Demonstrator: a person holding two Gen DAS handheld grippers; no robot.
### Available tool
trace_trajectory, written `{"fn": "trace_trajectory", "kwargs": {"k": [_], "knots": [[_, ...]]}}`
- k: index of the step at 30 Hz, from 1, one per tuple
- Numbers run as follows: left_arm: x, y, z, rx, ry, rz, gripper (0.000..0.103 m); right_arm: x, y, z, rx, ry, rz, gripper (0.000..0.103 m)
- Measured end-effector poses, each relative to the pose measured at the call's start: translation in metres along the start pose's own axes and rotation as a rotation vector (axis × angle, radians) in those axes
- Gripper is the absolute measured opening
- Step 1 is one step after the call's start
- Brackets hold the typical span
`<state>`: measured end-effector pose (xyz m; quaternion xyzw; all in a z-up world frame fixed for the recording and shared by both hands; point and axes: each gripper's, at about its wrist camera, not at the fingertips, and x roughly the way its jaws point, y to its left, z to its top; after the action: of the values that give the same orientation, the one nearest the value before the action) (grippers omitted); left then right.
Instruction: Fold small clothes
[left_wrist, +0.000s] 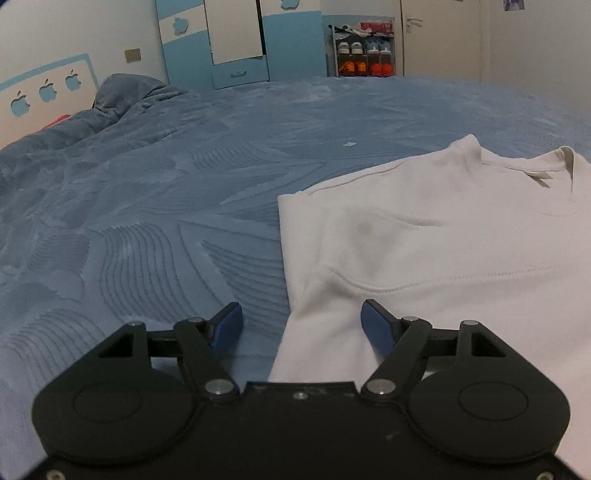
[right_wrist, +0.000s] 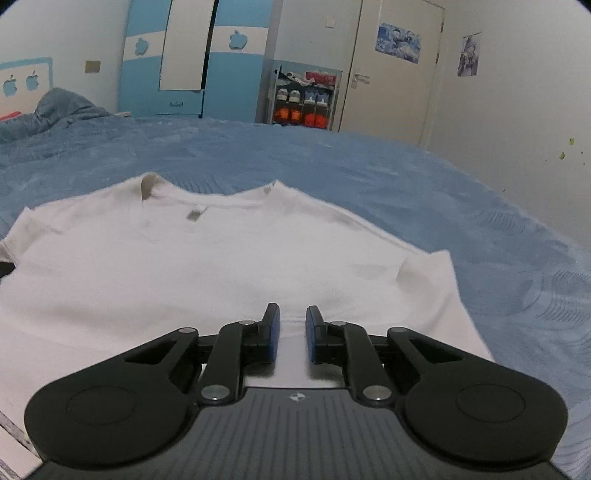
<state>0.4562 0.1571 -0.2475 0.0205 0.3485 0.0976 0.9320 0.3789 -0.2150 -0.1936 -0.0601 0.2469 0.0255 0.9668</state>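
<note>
While both hand-held tools are hovering low over the bed, the left gripper (left_wrist: 301, 321) is pointing across the left edge of the garment with its blue-padded jaws spread wide and nothing between them; one pad is sitting over the bedspread, the other over white cloth. The right gripper (right_wrist: 292, 330) is pointing toward the collar from the hem side, its jaws drawn nearly together with a narrow gap showing; whether they are pinching fabric cannot be told.

The small white cotton T-shirt (right_wrist: 207, 266) is lying flat and face-down on the bed, neckline farthest from the cameras, a grey label showing below the collar. Its left sleeve (left_wrist: 314, 221) is lying folded inward over the body, leaving a straight side edge.

The blue embossed bedspread (left_wrist: 147, 221) is covering the whole bed, and a rumpled blue blanket (left_wrist: 122, 96) is bunching near the headboard. Beyond are standing a blue-and-white wardrobe (right_wrist: 195, 59), a shoe rack (right_wrist: 303, 99) and a cream door (right_wrist: 391, 74) bearing a poster.
</note>
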Motion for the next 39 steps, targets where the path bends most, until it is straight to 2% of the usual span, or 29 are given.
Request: {"fn": "trace_trajectory", "kwargs": {"k": [3, 5, 7, 9, 10, 11, 12, 13, 15, 20, 24, 26, 28, 31, 35, 37, 38, 39], "knots": [[-0.01, -0.002, 0.013, 0.036, -0.007, 0.006, 0.073, -0.013, -0.01, 0.011, 0.017, -0.057, -0.035, 0.016], [-0.018, -0.001, 0.02, 0.038, -0.053, 0.004, 0.072, -0.014, -0.023, 0.018, 0.04, -0.104, -0.089, 0.02], [-0.026, 0.002, 0.023, 0.04, -0.107, 0.008, 0.072, -0.008, -0.039, 0.021, 0.078, -0.116, -0.148, 0.022], [-0.025, 0.003, 0.029, 0.025, -0.131, 0.004, 0.072, 0.01, -0.055, 0.019, 0.095, -0.079, -0.173, 0.026], [-0.018, 0.003, 0.03, 0.016, -0.116, 0.001, 0.072, 0.026, -0.064, 0.014, 0.101, -0.026, -0.178, 0.027], [-0.009, 0.0, 0.028, 0.017, -0.087, 0.007, 0.074, 0.042, -0.072, 0.006, 0.12, 0.043, -0.155, 0.028], [0.007, -0.002, 0.02, 0.043, -0.049, 0.017, 0.075, 0.052, -0.08, -0.001, 0.153, 0.068, -0.117, 0.028], [0.016, -0.002, 0.011, 0.044, -0.049, 0.0, 0.075, 0.054, -0.085, -0.006, 0.19, 0.047, -0.096, 0.028], [0.019, 0.001, 0.003, -0.006, -0.085, -0.002, 0.077, 0.056, -0.081, -0.006, 0.169, 0.04, -0.113, 0.028], [0.024, 0.004, 0.006, -0.015, -0.077, -0.016, 0.077, 0.055, -0.076, -0.006, 0.134, 0.036, -0.137, 0.028], [0.005, 0.003, 0.028, 0.009, -0.06, -0.028, 0.074, 0.04, -0.068, 0.008, 0.093, 0.027, -0.157, 0.031], [-0.023, 0.003, 0.035, -0.001, -0.139, -0.069, 0.074, 0.029, -0.057, 0.016, 0.049, 0.026, -0.148, 0.037], [-0.05, -0.004, 0.045, 0.003, -0.196, -0.075, 0.074, 0.016, -0.043, 0.025, 0.024, 0.009, -0.114, 0.037], [-0.072, -0.02, 0.049, 0.0, -0.241, -0.132, 0.074, 0.001, -0.015, 0.036, 0.012, -0.037, -0.054, 0.038], [-0.063, -0.05, 0.042, 0.011, -0.169, -0.179, 0.074, 0.005, 0.015, 0.034, 0.051, -0.021, 0.032, 0.041], [-0.04, -0.07, 0.026, 0.035, -0.032, -0.193, 0.074, 0.016, 0.027, 0.023, 0.065, 0.009, 0.042, 0.042], [-0.031, -0.078, 0.018, 0.061, 0.012, -0.191, 0.076, 0.022, 0.034, 0.015, 0.041, 0.007, 0.021, 0.042], [-0.028, -0.086, 0.004, 0.089, -0.032, -0.157, 0.077, 0.026, 0.039, 0.008, 0.018, -0.01, 0.003, 0.042]]}}
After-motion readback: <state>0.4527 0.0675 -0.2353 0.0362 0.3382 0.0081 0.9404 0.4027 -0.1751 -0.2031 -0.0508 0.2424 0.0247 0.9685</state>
